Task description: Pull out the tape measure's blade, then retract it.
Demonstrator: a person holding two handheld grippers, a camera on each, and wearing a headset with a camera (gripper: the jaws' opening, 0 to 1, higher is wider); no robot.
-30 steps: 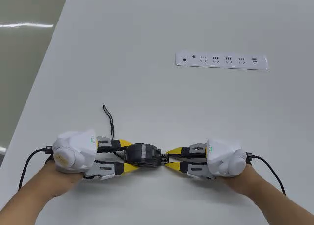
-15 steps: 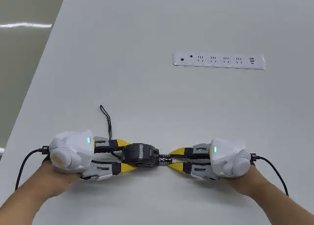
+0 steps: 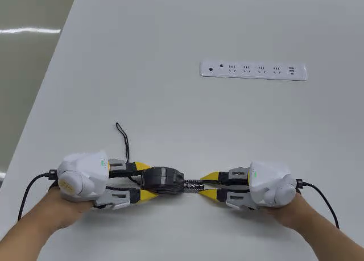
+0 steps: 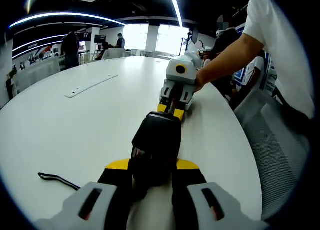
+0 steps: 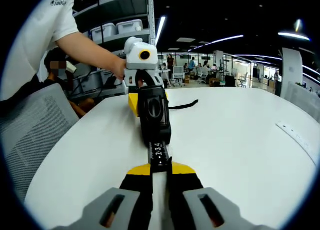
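- Right gripper [image 3: 206,185] has slid toward 3 o'clock, baring more blade [image 3: 192,183]; jaws pinch its tip.
- Left gripper [image 3: 145,180] jaws clamp the tape measure [image 3: 164,179], at 6 o'clock on the table [image 3: 170,113].

one black tape measure [image 3: 164,179], one wrist strap [image 3: 124,139] and one white power strip [image 3: 253,70] are lying on one worktop [image 3: 170,45]; two grippers are showing, the left gripper [image 3: 147,181] and the right gripper [image 3: 202,184].

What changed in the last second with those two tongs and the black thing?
The right tongs slid to the person's right, drawing a short stretch of blade out of the case. The left tongs still clamp the case; the power strip stayed put.
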